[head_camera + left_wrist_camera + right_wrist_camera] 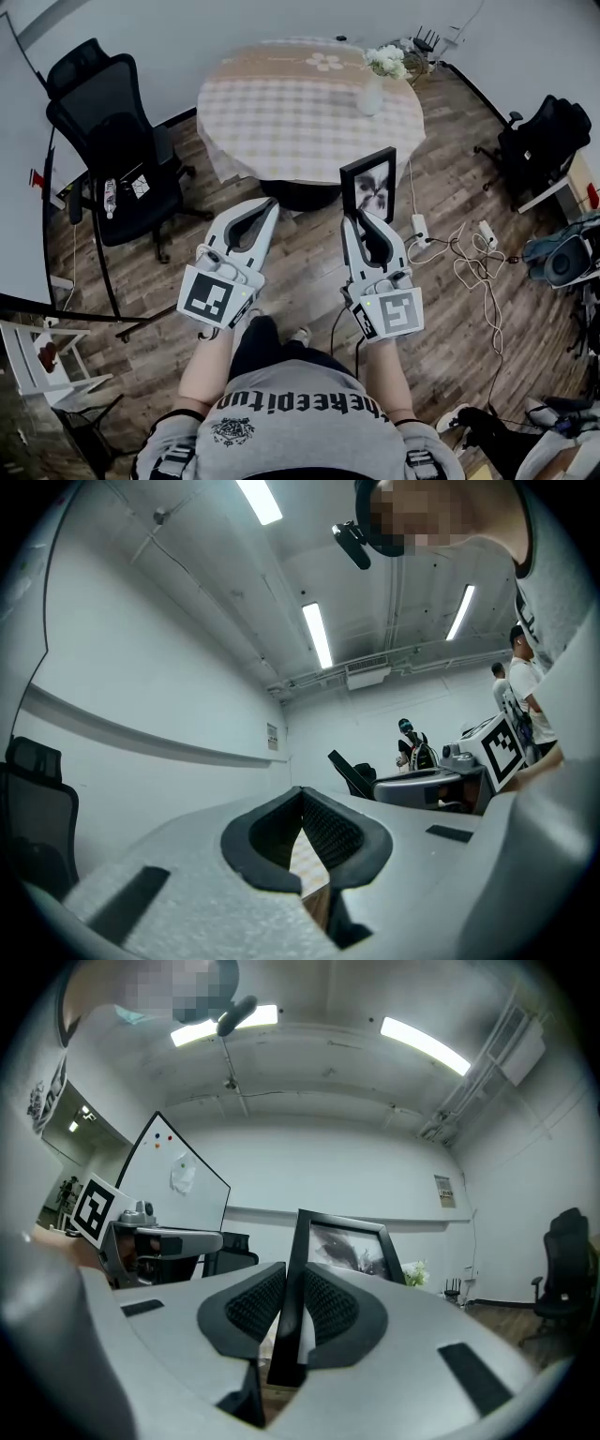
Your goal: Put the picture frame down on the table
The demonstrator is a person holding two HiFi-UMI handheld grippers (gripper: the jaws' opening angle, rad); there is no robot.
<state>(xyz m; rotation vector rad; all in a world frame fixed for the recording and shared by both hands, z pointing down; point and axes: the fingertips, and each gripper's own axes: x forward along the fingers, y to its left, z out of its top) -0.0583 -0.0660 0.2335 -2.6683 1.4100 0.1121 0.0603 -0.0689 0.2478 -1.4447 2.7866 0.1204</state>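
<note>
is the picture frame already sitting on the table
No, the right claw grips the picture frame upright in the air, off the table.

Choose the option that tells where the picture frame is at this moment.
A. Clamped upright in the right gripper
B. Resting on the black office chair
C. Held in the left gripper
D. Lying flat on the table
A: the picture frame stands upright with its edge pinched between the jaws of the right gripper, held short of the table, while the left gripper holds nothing.
</note>
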